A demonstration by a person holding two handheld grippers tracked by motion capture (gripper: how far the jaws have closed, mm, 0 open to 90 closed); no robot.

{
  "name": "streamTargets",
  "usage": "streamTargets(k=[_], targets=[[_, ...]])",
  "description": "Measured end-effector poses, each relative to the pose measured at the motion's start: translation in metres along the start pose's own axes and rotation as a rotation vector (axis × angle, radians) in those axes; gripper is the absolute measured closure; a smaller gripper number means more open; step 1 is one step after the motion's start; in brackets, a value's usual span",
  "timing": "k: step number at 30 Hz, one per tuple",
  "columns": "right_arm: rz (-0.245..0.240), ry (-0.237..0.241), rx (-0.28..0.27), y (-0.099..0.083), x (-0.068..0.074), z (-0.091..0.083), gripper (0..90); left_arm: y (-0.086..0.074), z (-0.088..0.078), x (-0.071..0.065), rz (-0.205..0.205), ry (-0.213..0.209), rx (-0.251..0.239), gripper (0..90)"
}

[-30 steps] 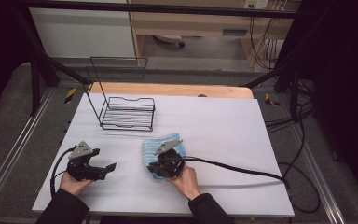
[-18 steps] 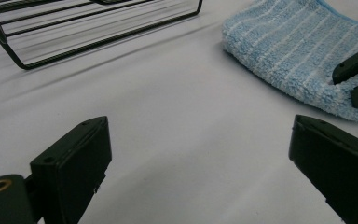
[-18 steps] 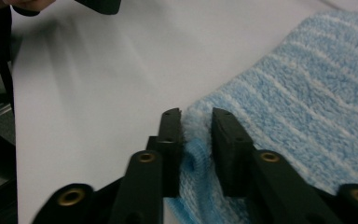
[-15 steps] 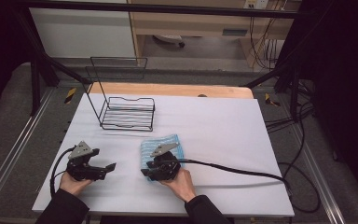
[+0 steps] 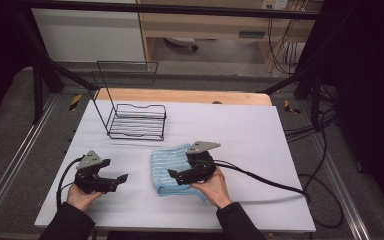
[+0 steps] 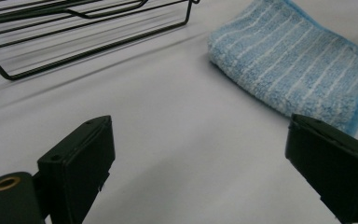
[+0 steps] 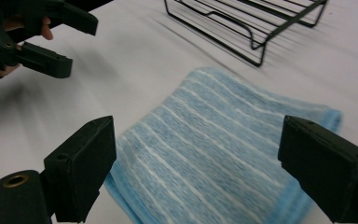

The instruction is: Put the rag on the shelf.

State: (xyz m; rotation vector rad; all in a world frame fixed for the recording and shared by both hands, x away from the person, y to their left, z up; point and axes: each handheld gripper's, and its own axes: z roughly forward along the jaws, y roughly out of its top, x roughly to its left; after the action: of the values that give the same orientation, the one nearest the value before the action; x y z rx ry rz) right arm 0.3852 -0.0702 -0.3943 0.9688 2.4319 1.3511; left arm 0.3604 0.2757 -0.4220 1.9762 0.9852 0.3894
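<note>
The folded blue towel (image 5: 172,169) lies on the worktop (image 5: 260,135) directly beneath the right hand-held gripper (image 5: 176,176), whose jaws, just opened wide, hold nothing, while the open left hand-held gripper (image 5: 121,179) sits farther off

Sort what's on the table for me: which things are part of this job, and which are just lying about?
In the job:
- towel, folded, lying flat
- right gripper, over the towel, jaws just opened, nothing held
- left gripper, open, beside the towel

Lying about:
- wire rack, apart from the towel, untouched
- table
</note>
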Motion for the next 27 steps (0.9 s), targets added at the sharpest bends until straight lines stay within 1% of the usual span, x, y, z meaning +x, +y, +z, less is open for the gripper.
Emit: streamTargets(k=[4,6,8,9,11,12,16,18,22,23,25,26,27], targets=[[0.006,-0.042,0.014,-0.008,-0.013,-0.016,11.4,0.01,0.002,-0.011,0.002,-0.013,-0.003,12.8],[0.01,-0.058,0.022,-0.014,-0.018,-0.022,12.0,0.015,0.005,-0.018,0.004,-0.021,0.004,15.1],[0.013,-0.06,0.024,-0.02,-0.023,-0.027,15.2,0.019,0.008,-0.025,0.006,-0.027,0.018,17.0],[0.024,-0.063,0.028,-0.026,-0.027,-0.03,18.2,0.021,0.011,-0.029,0.008,-0.028,0.024,19.0],[0.033,-0.061,0.04,-0.032,-0.029,-0.03,20.7,0.025,0.015,-0.037,0.012,-0.025,0.039,21.5],[0.033,-0.061,0.04,-0.032,-0.029,-0.03,20.7,0.027,0.018,-0.04,0.014,-0.026,0.046,21.5],[0.048,-0.048,0.046,-0.043,-0.032,-0.027,27.5,0.033,0.032,-0.054,0.014,-0.019,0.08,28.6],[0.047,-0.045,0.054,-0.047,-0.032,-0.024,30.3,0.034,0.039,-0.059,0.002,-0.025,0.101,31.1],[0.047,-0.046,0.061,-0.05,-0.031,-0.019,37.5,0.034,0.05,-0.066,-0.031,-0.029,0.124,37.2],[0.047,-0.05,0.07,-0.052,-0.031,-0.017,42.9,0.034,0.051,-0.067,-0.04,-0.036,0.124,41.4],[0.049,-0.051,0.078,-0.052,-0.031,-0.016,44.1,0.031,0.054,-0.068,-0.064,-0.056,0.128,42.9],[0.049,-0.051,0.086,-0.053,-0.031,-0.015,45.8,0.03,0.055,-0.069,-0.068,-0.062,0.131,43.9],[0.035,-0.051,0.095,-0.055,-0.029,-0.015,50.1,0.03,0.055,-0.071,-0.063,-0.067,0.137,45.1]])
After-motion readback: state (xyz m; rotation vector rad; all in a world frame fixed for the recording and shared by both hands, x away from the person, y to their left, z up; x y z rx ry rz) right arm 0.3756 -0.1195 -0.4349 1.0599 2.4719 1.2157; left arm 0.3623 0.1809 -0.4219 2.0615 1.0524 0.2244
